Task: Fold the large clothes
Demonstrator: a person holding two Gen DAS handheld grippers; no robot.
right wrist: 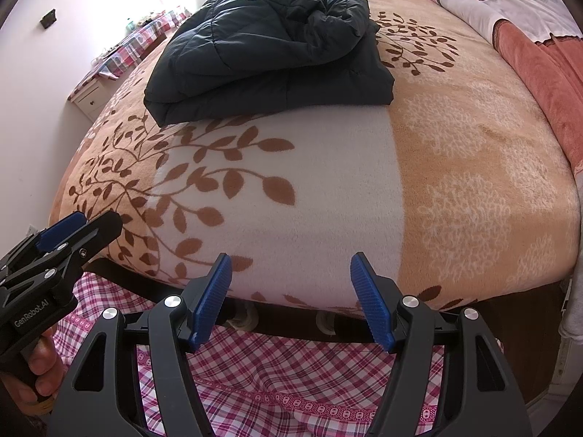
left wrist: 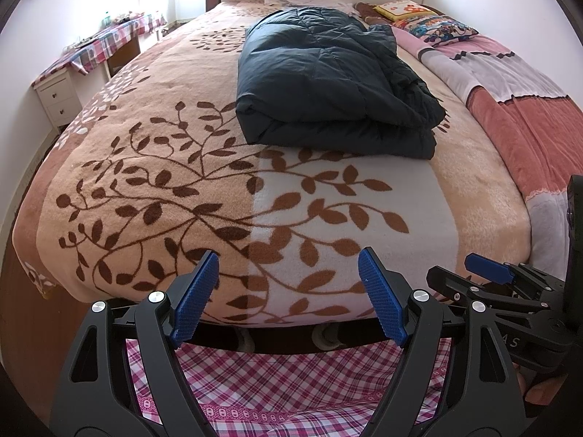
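A dark navy quilted jacket (left wrist: 328, 83) lies folded in a thick bundle on the bed, far ahead of both grippers; it also shows in the right wrist view (right wrist: 269, 54). My left gripper (left wrist: 289, 258) is open and empty, held at the foot edge of the bed. My right gripper (right wrist: 291, 260) is open and empty, also at the foot edge. The right gripper shows from the side in the left wrist view (left wrist: 488, 273), and the left gripper shows in the right wrist view (right wrist: 73, 229).
The bed is covered by a beige and white blanket with brown leaves (left wrist: 328, 211). A pink quilt (left wrist: 510, 83) and pillows (left wrist: 430, 22) lie at the right. A white nightstand (left wrist: 60, 98) stands left. Pink plaid cloth (left wrist: 291, 382) hangs below the grippers.
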